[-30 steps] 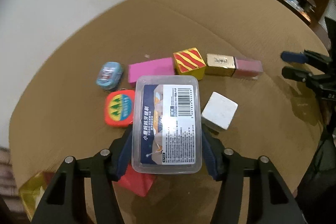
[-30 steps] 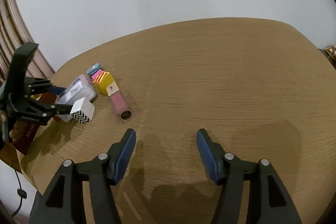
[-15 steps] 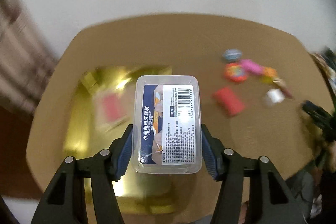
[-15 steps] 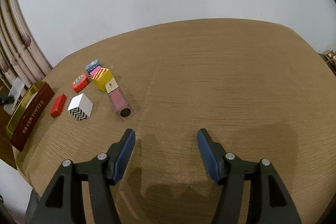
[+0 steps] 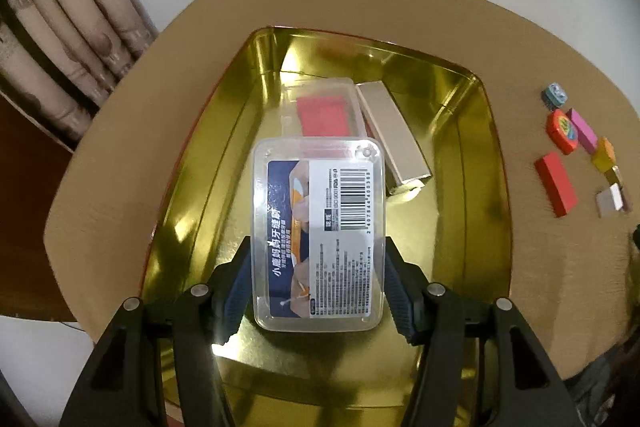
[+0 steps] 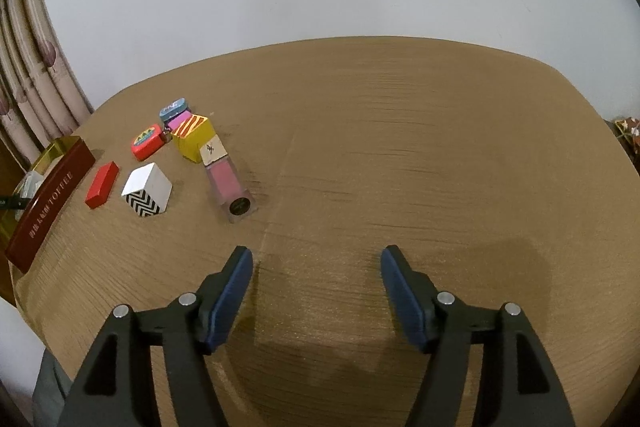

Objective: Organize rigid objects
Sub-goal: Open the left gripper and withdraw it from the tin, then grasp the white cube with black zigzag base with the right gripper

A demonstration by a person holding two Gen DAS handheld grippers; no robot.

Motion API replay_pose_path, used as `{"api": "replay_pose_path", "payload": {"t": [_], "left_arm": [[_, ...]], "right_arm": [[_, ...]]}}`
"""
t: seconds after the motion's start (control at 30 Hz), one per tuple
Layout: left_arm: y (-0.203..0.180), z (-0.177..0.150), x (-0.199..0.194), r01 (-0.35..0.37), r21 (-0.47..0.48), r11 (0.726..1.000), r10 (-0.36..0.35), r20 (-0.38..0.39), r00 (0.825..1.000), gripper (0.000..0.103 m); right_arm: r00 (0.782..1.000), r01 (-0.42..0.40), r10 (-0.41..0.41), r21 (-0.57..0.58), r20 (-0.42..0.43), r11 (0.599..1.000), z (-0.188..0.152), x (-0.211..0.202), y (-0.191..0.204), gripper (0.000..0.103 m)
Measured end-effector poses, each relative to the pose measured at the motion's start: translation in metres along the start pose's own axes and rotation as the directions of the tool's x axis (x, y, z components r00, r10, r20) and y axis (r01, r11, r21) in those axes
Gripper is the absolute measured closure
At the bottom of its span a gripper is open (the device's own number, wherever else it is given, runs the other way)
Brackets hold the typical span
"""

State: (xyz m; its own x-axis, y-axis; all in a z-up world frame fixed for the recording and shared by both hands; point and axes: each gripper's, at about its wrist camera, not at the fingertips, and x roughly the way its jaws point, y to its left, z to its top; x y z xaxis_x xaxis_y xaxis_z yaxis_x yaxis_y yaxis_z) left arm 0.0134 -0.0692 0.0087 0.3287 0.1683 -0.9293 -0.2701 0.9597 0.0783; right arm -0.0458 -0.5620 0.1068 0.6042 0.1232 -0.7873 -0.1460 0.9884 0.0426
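Note:
My left gripper (image 5: 318, 275) is shut on a clear plastic box with a barcode label (image 5: 318, 231), held above the gold tin tray (image 5: 472, 163). Inside the tray lie a clear case with a red insert (image 5: 322, 109) and a beige bar (image 5: 394, 135). In the right wrist view the tray (image 6: 52, 183) shows a dark red side at the table's left edge. My right gripper (image 6: 316, 275) hovers over bare table with its jaws opening and nothing between them. Loose pieces lie ahead of it: a red block (image 6: 102, 185), a white zigzag cube (image 6: 147, 189), a yellow striped cube (image 6: 192, 137).
More pieces sit in the cluster: a red-orange round-cornered tin (image 6: 147, 141), a blue tin (image 6: 174, 107), a pink block (image 6: 178, 121), and a pink bottle with a gold cap (image 6: 228, 181). Curtains (image 5: 68, 27) hang behind the tray. The table edge curves close on the left.
My left gripper carried the clear box from above the loose pieces leftward to over the gold tray and rolled. The right gripper's jaws widened a little; it stayed in place.

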Motion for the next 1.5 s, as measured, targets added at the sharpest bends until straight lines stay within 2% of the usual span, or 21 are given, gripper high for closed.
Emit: {"api": "replay_pose_path", "payload": {"t": [0.13, 0.27, 0.37, 0.43, 0.5, 0.67, 0.73, 0.77, 0.9, 0.93, 1.0, 1.03, 1.07, 1.13, 1.2, 1.23, 1.4, 1.5], "left_arm": [[0.002, -0.004, -0.008, -0.027, -0.042, 0.999, 0.028, 0.015, 1.0, 0.047], [-0.001, -0.016, -0.032, -0.092, -0.048, 0.995, 0.095, 0.081, 0.992, 0.046], [-0.008, -0.02, -0.052, -0.111, -0.048, 0.993, 0.116, 0.126, 0.985, 0.046], [-0.013, -0.027, -0.071, -0.083, -0.063, 0.995, 0.092, 0.171, 0.981, 0.045], [-0.019, -0.034, -0.086, -0.046, -0.076, 0.996, 0.06, 0.194, 0.979, 0.042], [-0.054, -0.069, -0.117, 0.143, -0.058, 0.988, -0.126, 0.236, 0.964, 0.035], [-0.069, -0.085, -0.122, 0.213, -0.044, 0.976, -0.196, 0.249, 0.948, 0.033], [-0.076, -0.094, -0.123, 0.228, -0.036, 0.973, -0.212, 0.248, 0.945, 0.03], [-0.092, -0.122, -0.124, 0.287, -0.044, 0.957, -0.268, 0.244, 0.932, 0.03], [-0.094, -0.129, -0.124, 0.28, -0.051, 0.959, -0.26, 0.245, 0.934, 0.03], [-0.095, -0.139, -0.124, 0.265, -0.051, 0.963, -0.244, 0.256, 0.936, 0.03], [-0.095, -0.145, -0.123, 0.254, -0.047, 0.966, -0.234, 0.263, 0.936, 0.029], [-0.094, -0.147, -0.122, 0.236, -0.045, 0.971, -0.216, 0.264, 0.94, 0.027], [-0.096, -0.154, -0.118, 0.192, -0.029, 0.981, -0.178, 0.261, 0.949, 0.027], [-0.095, -0.159, -0.115, 0.183, -0.026, 0.983, -0.171, 0.255, 0.952, 0.027], [-0.094, -0.162, -0.113, 0.181, -0.032, 0.983, -0.168, 0.248, 0.954, 0.027], [-0.086, -0.17, -0.106, 0.181, -0.073, 0.981, -0.159, 0.241, 0.957, 0.027], [-0.078, -0.177, -0.109, 0.186, -0.106, 0.977, -0.153, 0.263, 0.953, 0.027]], "right_arm": [[1.0, 0.001, -0.001, -0.004, -0.001, 1.0, 0.0, 0.001, 0.002, 0.033], [1.0, 0.0, 0.0, -0.002, 0.0, 1.0, -0.001, -0.001, -0.001, 0.033], [1.0, -0.003, 0.003, -0.003, 0.006, 1.0, -0.002, -0.004, -0.003, 0.033], [1.0, -0.013, 0.013, -0.011, 0.023, 1.0, -0.001, -0.009, -0.001, 0.033], [0.997, -0.072, 0.073, -0.017, 0.041, 0.997, 0.002, -0.017, 0.01, 0.033], [0.984, -0.171, 0.176, -0.119, 0.026, 0.978, 0.022, -0.028, 0.072, 0.033], [0.982, -0.184, 0.187, -0.15, 0.006, 0.971, 0.029, -0.021, 0.093, 0.033], [0.984, -0.176, 0.18, -0.179, 0.002, 0.968, 0.032, -0.016, 0.105, 0.033], [0.989, -0.147, 0.146, -0.236, -0.025, 0.96, 0.037, 0.007, 0.132, 0.033], [0.99, -0.138, 0.135, -0.238, -0.032, 0.961, 0.037, 0.013, 0.135, 0.033], [0.994, -0.112, 0.104, -0.238, -0.047, 0.965, 0.039, 0.026, 0.138, 0.04], [0.993, -0.11, 0.1, -0.231, -0.057, 0.967, 0.04, 0.032, 0.139, 0.052], [0.993, -0.106, 0.092, -0.218, -0.075, 0.97, 0.042, 0.04, 0.139, 0.058], [0.992, -0.104, 0.086, -0.211, -0.095, 0.972, 0.044, 0.05, 0.14, 0.059], [0.991, -0.099, 0.078, -0.217, -0.107, 0.971, 0.045, 0.058, 0.144, 0.061], [0.991, -0.097, 0.074, -0.222, -0.109, 0.97, 0.046, 0.061, 0.146, 0.072], [0.992, -0.082, 0.053, -0.256, -0.118, 0.963, 0.046, 0.064, 0.156, 0.073], [0.991, -0.121, 0.103, -0.259, -0.082, 0.958, 0.056, 0.044, 0.17, 0.073]]}}
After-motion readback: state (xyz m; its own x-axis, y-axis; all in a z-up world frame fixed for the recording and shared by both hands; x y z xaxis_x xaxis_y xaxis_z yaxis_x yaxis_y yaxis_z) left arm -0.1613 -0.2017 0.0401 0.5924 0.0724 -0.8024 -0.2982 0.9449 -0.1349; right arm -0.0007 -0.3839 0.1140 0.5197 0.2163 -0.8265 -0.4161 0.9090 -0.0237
